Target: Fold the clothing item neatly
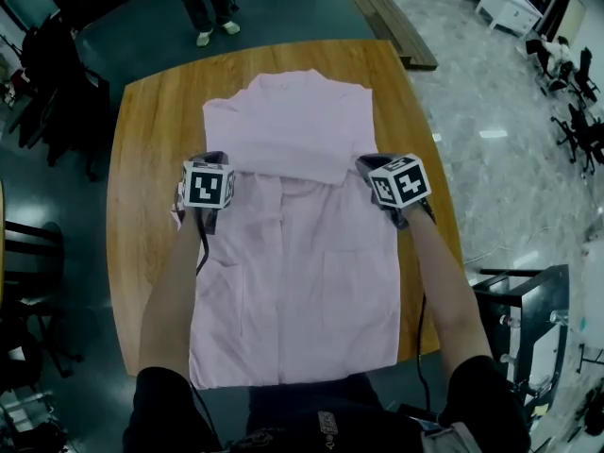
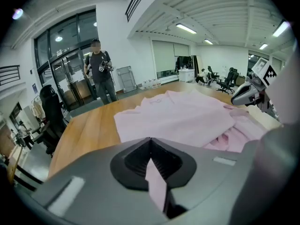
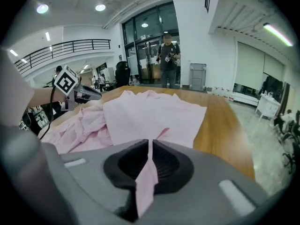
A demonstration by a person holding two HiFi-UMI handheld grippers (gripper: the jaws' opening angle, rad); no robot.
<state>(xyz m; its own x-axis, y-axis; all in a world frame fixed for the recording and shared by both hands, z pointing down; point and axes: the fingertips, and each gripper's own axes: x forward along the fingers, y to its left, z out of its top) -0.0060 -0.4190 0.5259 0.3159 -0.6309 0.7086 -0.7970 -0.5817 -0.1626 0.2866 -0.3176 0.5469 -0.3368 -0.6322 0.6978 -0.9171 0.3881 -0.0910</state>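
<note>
A pale pink shirt [image 1: 297, 272] lies along the wooden table [image 1: 151, 121], its far end folded back toward me as a flap [image 1: 288, 125]. My left gripper [image 1: 209, 173] is shut on the shirt's left edge, with a strip of pink cloth pinched between its jaws [image 2: 157, 184]. My right gripper [image 1: 377, 170] is shut on the right edge, and pink fabric [image 3: 146, 179] hangs from its closed jaws. Both grippers sit at the near corners of the folded flap. The shirt [image 2: 187, 121] bunches between them, and its crumpled middle [image 3: 89, 123] shows in the right gripper view.
A person stands beyond the far end of the table [image 1: 209, 3], also seen as a person [image 2: 99, 69] and a person [image 3: 168, 55]. Black chairs [image 1: 47, 74] stand left of the table. A metal cart [image 1: 528, 319] is at the near right.
</note>
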